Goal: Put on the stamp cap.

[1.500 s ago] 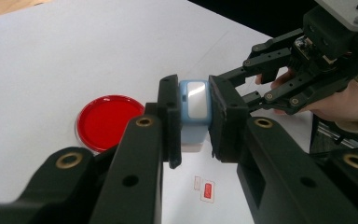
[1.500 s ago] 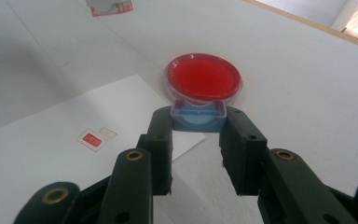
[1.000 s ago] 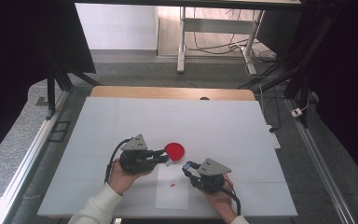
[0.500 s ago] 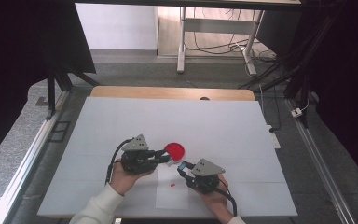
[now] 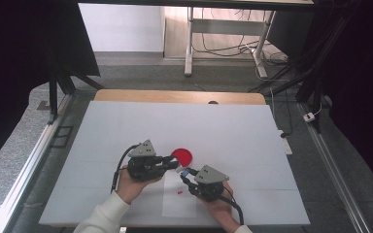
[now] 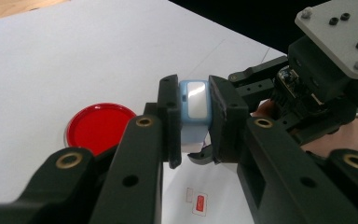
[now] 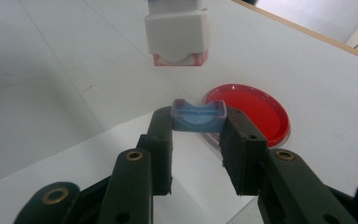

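Observation:
My left gripper (image 5: 174,162) (image 6: 194,122) is shut on a small light-blue and white stamp block (image 6: 195,100), held above the table. That block hangs, red underside down, at the top of the right gripper view (image 7: 177,32). Just below it my right gripper (image 5: 185,174) (image 7: 198,128) is shut on a small blue cap (image 7: 198,115) (image 5: 185,172), hollow side up. A round red dish (image 5: 182,155) (image 6: 100,128) (image 7: 256,114) lies flat on the table just beyond both gripper tips.
A white paper sheet (image 5: 179,206) (image 6: 216,186) lies under the grippers near the front edge, with small red stamp marks (image 5: 179,192) (image 6: 199,204). The white table top (image 5: 175,121) stretches far ahead to a wooden strip (image 5: 179,96).
My right gripper has shifted left, closer to the left gripper's tip. The left gripper and the red dish have stayed put.

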{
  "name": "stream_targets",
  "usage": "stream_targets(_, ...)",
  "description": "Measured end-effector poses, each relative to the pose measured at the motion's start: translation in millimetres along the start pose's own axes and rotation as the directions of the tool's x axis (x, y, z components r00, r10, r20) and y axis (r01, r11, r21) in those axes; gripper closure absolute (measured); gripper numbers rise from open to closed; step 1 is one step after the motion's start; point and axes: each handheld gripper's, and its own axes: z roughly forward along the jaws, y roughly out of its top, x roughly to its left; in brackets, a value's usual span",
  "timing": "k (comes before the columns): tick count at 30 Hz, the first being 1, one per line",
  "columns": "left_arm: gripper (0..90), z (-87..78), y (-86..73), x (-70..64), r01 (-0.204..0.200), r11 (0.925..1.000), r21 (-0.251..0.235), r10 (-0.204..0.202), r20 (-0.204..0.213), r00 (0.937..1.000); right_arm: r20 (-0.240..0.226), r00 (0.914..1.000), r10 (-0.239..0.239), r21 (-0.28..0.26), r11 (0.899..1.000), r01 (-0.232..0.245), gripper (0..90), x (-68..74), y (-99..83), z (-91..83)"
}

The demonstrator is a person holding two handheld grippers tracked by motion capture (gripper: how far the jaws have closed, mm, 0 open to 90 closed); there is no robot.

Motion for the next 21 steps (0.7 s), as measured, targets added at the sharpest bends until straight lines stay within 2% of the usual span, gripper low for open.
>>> stream_targets(21, 75.2, 6.5, -0.7, -3.0, 0.007, 1.0, -0.003, -0.007, -0.013, 0.9999, 0.021, 0.9998, 0.006, -0.019, 1.0, -0.005, 64.6, 5.0, 3.4, 3.8)
